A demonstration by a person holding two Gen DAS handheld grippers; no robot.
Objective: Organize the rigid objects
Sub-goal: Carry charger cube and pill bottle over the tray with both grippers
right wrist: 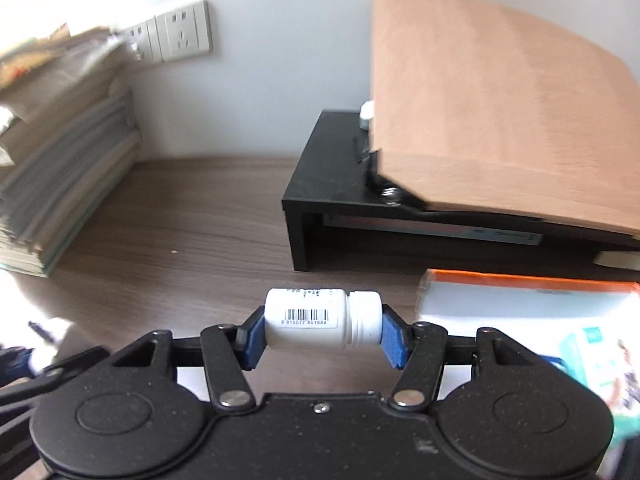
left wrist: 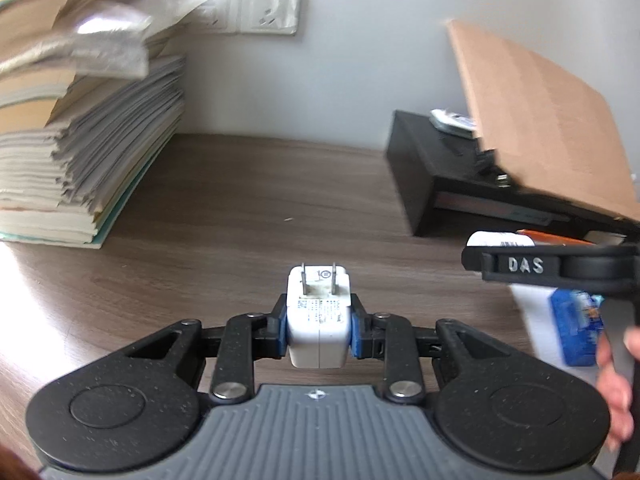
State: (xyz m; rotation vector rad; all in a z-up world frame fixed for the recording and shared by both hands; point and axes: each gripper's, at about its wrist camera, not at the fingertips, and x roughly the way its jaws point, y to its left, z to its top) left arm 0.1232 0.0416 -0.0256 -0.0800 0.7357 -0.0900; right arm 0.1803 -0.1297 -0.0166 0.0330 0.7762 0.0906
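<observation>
Charger plug (left wrist: 319, 320), white with its two prongs pointing away from me, sat clamped between the blue pads of my left gripper (left wrist: 319, 330), held clear above the wooden desk (left wrist: 248, 200). At ten o'clock in that view stood the paper stack (left wrist: 80, 132); at two o'clock, the black riser shelf (left wrist: 432, 168) with a cardboard sheet (left wrist: 540, 120) leaning on it. My right gripper (right wrist: 324, 328) had closed on the white pill bottle (right wrist: 320, 320), gripping it end to end, cap toward three o'clock, also off the desk.

I judged the step in hand to be the carry: both items picked, neither yet placed. The next move called for choosing a destination, probably the riser at one o'clock, and keeping both grips firm during travel.

Hard to make out: small objects behind the cardboard were mostly hidden, the papers were blurred, and the orange-edged packet (right wrist: 520, 304) at three o'clock was cut off. No container for sorting was visible.
</observation>
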